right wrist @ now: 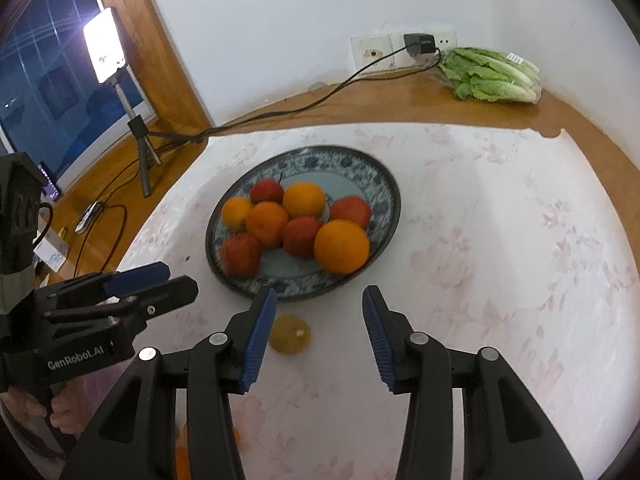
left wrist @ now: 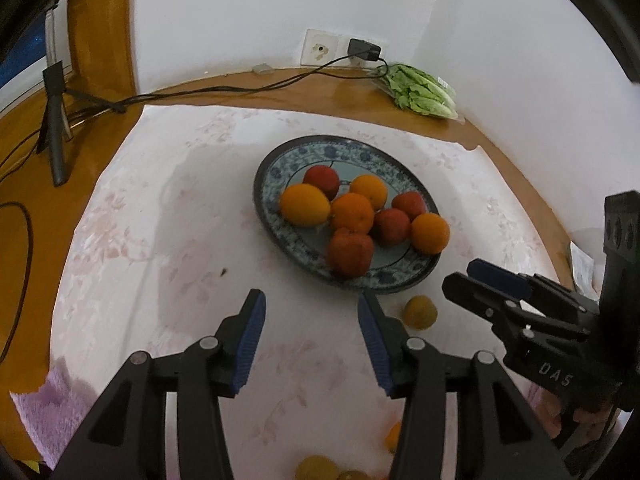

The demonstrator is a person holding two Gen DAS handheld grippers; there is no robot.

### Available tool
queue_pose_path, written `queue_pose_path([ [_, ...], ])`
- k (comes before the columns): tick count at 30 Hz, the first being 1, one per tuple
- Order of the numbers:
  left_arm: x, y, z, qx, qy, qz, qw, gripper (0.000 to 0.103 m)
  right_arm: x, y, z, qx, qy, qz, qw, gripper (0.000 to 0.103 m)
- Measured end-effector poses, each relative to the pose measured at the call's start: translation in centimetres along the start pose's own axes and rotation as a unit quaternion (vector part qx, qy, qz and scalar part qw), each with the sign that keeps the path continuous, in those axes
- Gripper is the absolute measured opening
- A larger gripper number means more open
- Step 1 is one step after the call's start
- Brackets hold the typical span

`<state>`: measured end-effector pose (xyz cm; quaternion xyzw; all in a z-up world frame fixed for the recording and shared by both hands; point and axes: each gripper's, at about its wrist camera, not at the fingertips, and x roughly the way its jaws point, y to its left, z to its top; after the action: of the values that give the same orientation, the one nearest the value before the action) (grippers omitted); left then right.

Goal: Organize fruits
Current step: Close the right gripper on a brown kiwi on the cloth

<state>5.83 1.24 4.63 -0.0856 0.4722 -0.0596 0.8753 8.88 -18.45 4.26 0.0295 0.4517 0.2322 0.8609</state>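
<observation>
left wrist view has both tongs, left (left wrist: 311,314) and right (right wrist: 319,314), apart and empty above the white floral-cloth bench (left wrist: 132,264); the small yellow-orange fruit (right wrist: 289,334) beside the blue-patterned ceramic plate (right wrist: 384,184) likely needs gripping next.

Eight oranges and red fruits (right wrist: 341,246) heaped on blue-patterned plate (right wrist: 384,184); small yellow fruit (right wrist: 289,335) beside its rim

My matt black plastic left gripper (left wrist: 311,322) carries ribbed blue rubbery pads (left wrist: 253,344). The round blue-and-white ceramic plate (right wrist: 362,172) looks glazed and glossy. It rests on a smooth pale floral cloth (right wrist: 500,240) over the varnished orange wooden tabletop (right wrist: 400,96).
</observation>
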Motion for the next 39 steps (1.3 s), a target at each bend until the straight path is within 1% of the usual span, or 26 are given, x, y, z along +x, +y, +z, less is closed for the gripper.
queue_pose_path([
  [13,-0.7,1.7,-1.7,-0.013,0.007,0.014,0.9998,0.051,1.4,1.5,-1.9,-0.002,0.027,0.007,1.000,0.046],
  [25,-0.9,3.0,-2.8,-0.022,0.014,0.016,0.9995,0.051,2.6,1.8,-2.0,-0.006,0.034,-0.005,0.999,0.046],
  [29,-1.0,3.1,-3.1,-0.018,0.018,0.018,0.9995,0.051,2.8,1.8,-1.9,-0.005,0.032,-0.004,0.999,0.039],
  [31,-1.0,3.1,-3.4,-0.017,0.021,0.018,0.9995,0.051,2.9,1.8,-1.9,-0.005,0.032,-0.005,0.999,0.028],
  [34,-1.2,3.1,-3.8,-0.018,0.023,0.014,0.9995,0.051,2.9,2.1,-1.9,-0.012,0.033,-0.009,0.999,0.028],
  [36,-1.3,3.2,-4.1,-0.020,0.024,0.011,0.9994,0.051,2.6,2.2,-2.0,-0.013,0.032,-0.005,0.999,0.028],
  [39,-1.3,3.1,-4.4,-0.018,0.030,0.010,0.9993,0.051,1.2,2.3,-2.3,-0.017,0.020,-0.006,1.000,0.028],
])
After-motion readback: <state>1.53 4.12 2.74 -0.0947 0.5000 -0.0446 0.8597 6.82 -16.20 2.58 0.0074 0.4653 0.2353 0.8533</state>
